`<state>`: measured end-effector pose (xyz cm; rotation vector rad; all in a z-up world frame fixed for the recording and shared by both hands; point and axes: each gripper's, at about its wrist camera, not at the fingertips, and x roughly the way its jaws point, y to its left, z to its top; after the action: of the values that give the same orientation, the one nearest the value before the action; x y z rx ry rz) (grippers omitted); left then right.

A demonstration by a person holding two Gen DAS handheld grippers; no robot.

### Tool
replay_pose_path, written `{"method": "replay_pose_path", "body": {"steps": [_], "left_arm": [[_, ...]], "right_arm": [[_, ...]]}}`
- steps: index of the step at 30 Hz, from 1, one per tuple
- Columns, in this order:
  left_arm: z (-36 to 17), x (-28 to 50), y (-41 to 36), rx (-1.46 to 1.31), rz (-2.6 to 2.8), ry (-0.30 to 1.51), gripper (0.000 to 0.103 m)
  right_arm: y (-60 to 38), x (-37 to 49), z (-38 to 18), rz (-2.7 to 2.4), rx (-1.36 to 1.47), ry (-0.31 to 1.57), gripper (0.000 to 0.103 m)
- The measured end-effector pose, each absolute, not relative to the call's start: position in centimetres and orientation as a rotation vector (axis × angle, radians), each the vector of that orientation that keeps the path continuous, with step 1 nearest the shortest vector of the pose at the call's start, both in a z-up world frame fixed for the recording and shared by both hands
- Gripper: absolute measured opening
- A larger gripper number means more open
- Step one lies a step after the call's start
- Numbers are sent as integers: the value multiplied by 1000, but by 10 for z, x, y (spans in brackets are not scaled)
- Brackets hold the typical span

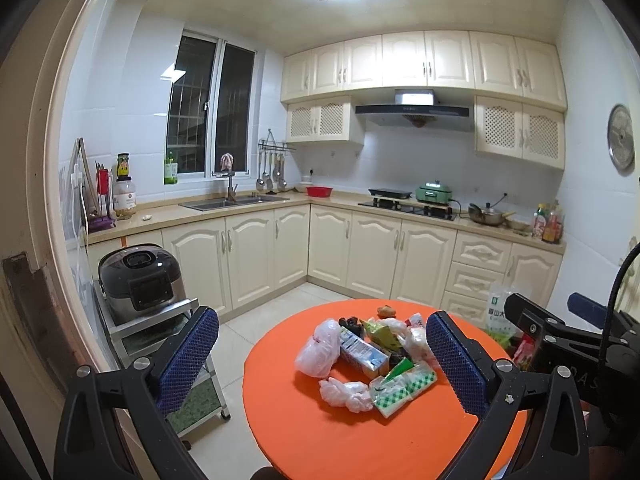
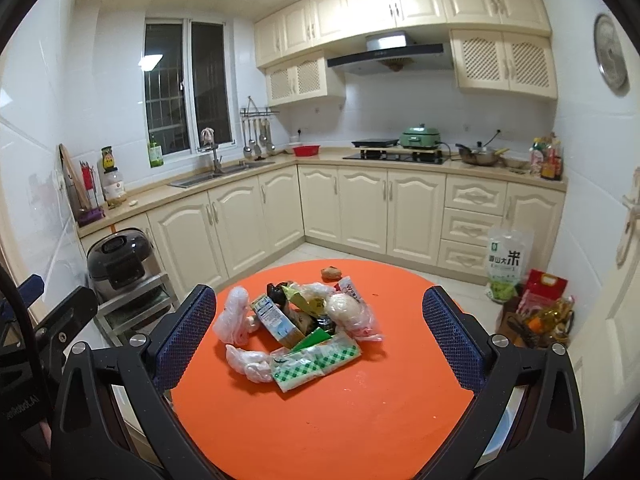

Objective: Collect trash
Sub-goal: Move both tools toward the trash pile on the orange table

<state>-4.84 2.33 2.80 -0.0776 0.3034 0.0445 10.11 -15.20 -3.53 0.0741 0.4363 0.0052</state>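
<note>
While both wide apart and empty, left hand-held gripper (image 1: 322, 354), right hand-held gripper (image 2: 320, 338) above trash pile (image 2: 298, 330), mid-table (image 2: 320, 420).

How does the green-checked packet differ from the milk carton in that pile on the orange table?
The green-checked packet is soft, flat plastic, white with green checks; the milk carton is a stiff box printed blue and white. The packet lies at the pile's near edge, beside a crumpled white bag; the carton sits further in, angled across the heap. Both lie on their sides on the orange table, untouched by either gripper.
</note>
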Motion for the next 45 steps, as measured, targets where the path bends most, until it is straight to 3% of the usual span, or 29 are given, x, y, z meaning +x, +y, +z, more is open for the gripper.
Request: {"method": "replay_pose_path", "body": {"steps": [32,45], "left_arm": [[-13,6,45,-91,36,362,102],[-70,80,62,-101,29,544,102]], "right_arm": [[-137,137,-53,-12,27,485,103],[-128,186,-129,-36,-6,702,103]]}}
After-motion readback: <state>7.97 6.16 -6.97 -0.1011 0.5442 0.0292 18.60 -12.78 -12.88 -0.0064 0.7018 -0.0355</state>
